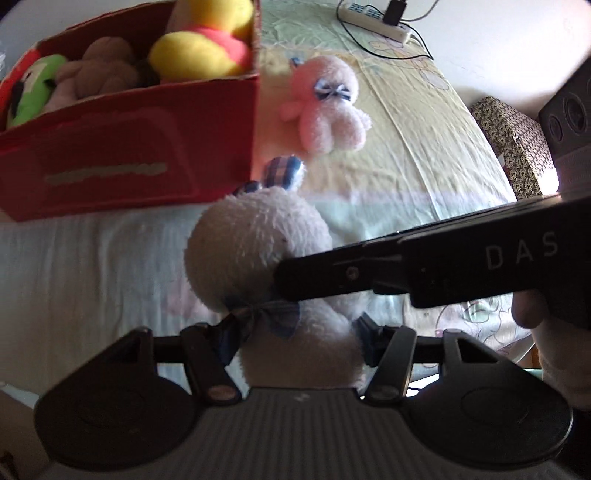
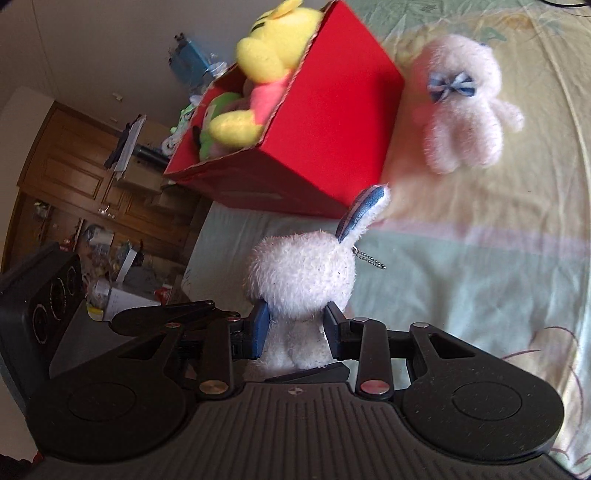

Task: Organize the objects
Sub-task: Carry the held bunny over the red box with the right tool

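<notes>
A bedsheet (image 1: 424, 155) in pale yellow and green is lying spread under everything. A red box (image 1: 129, 147) is sitting on it, holding a yellow plush (image 1: 199, 48), a brown plush (image 1: 99, 70) and a green plush (image 1: 33, 85). Just beside the box, a pink plush (image 1: 325, 110) with a blue bow is lying on the sheet. A white plush rabbit (image 1: 258, 243) is hanging above the sheet near the box's corner, and both grippers are holding it: the left gripper (image 1: 291, 332) is clamping its body and the right gripper (image 2: 297, 326) is squeezing its lower half. A power strip (image 1: 376, 18) is resting at the far edge.
</notes>
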`<move>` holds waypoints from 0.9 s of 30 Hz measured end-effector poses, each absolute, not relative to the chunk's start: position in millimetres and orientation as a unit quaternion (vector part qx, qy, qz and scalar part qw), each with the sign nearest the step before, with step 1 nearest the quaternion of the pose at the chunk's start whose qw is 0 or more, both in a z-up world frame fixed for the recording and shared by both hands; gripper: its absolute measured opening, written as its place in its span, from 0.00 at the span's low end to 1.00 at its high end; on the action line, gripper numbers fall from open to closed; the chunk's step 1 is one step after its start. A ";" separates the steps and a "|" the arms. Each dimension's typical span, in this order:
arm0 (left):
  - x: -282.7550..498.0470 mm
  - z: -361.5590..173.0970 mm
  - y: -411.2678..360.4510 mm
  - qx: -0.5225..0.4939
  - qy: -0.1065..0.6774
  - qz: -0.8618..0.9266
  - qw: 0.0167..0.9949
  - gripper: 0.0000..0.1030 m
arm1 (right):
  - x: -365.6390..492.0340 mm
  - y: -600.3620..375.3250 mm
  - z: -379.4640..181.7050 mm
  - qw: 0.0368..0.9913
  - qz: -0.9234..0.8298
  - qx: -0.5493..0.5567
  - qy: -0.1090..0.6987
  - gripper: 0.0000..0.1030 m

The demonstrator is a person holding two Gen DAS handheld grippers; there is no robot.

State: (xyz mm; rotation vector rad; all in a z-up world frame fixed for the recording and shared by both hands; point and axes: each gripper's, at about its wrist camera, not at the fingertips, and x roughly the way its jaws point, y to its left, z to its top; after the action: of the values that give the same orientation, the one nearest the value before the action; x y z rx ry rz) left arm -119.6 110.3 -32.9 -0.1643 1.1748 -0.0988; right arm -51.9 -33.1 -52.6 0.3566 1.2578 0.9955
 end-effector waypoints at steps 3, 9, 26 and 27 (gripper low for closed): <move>-134.0 -26.1 132.0 -0.089 0.549 -0.031 0.830 0.58 | -56.0 -6.0 -46.9 0.665 0.467 0.145 0.564 0.34; -152.1 -8.0 179.0 -0.091 0.531 -0.021 0.842 0.58 | -65.9 50.3 -27.8 0.660 0.499 0.120 0.548 0.34; -179.2 51.7 298.5 -0.059 0.464 -0.055 0.882 0.58 | -79.8 152.4 17.9 0.683 0.539 0.122 0.477 0.34; -178.3 55.4 303.4 -0.055 0.458 -0.059 0.885 0.58 | -80.0 154.8 20.7 0.686 0.540 0.125 0.471 0.34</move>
State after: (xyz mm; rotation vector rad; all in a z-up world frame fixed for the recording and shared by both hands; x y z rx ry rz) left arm -178.3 303.4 55.4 -0.1152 0.9524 -0.1224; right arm -80.0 154.8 20.7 0.2808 1.0553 1.2095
